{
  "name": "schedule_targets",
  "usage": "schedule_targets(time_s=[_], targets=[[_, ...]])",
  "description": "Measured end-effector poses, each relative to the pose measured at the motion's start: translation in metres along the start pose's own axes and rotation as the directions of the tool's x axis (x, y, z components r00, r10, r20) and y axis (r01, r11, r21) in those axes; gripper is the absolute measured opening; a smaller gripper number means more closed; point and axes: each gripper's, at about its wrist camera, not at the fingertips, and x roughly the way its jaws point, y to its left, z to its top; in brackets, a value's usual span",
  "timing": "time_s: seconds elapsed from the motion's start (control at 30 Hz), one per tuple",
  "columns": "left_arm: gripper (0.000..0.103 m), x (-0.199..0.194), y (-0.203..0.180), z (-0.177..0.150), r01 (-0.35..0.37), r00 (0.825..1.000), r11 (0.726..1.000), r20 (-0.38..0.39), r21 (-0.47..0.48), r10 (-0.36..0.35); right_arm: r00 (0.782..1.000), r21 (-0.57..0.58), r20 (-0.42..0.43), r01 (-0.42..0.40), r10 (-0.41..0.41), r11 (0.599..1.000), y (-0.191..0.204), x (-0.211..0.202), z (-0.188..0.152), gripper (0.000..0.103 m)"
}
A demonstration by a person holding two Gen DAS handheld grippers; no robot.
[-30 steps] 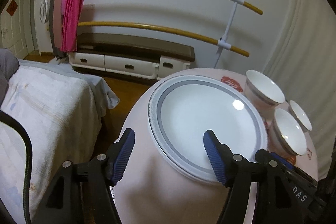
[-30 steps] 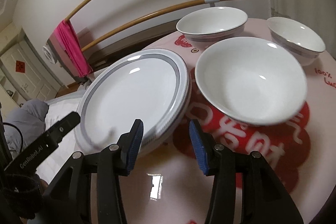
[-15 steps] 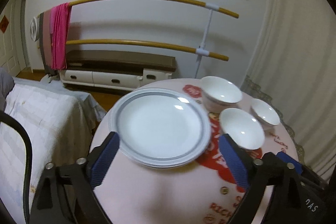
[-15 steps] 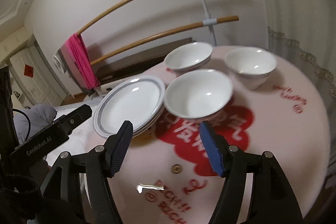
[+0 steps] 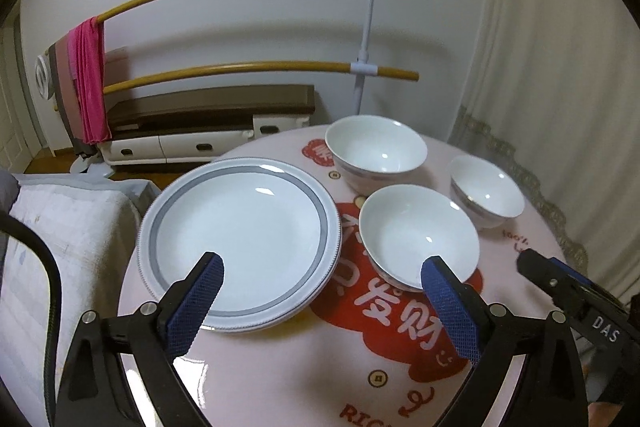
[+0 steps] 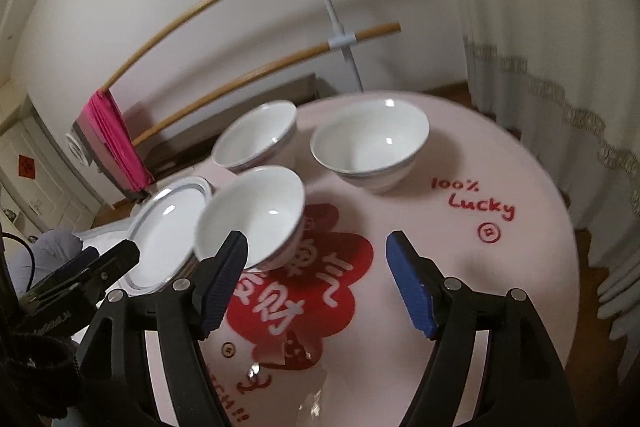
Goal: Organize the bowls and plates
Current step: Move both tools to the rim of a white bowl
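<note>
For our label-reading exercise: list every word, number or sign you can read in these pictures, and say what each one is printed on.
"100% Lucky": red, on the pink tablecloth.
"DAS": white, on the right gripper.
White Chinese characters on the cloth's red flower: legible, not transcribed here.
Red "RIC…" at the cloth's near edge: cut off.
Lettering on the left gripper: blurred.
</note>
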Motion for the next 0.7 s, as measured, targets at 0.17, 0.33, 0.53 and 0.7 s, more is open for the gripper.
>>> schedule_targets(time_s=[0.17,0.33,0.53,0.7], targets=[[0.098,0.023,-0.011,0.015,-0.022,0.999,0.999,-0.043,0.028,0.023,0.994,0.036,-0.089,-0.055,0.058,0.998,-0.001,0.036,0.004,0.071],[0.097,0.042,-0.021,0.026,-0.034,0.998,0.997,-0.052,0.065,0.037,0.993,0.031,-0.104,-0.048,0.051,0.998,0.002,0.055,0.013,0.055],[0.09,0.06,-0.031,0.035,-0.03,0.997,0.995,-0.074,0.093,0.037,0.987,0.023,-0.149,-0.058,0.061,0.998,-0.003,0.074,0.014,0.035],[0.075,0.078,-0.036,0.04,-0.015,0.993,0.992,-0.117,0.123,0.03,0.985,0.019,-0.155,-0.075,0.077,0.997,-0.009,0.074,0.013,0.021]])
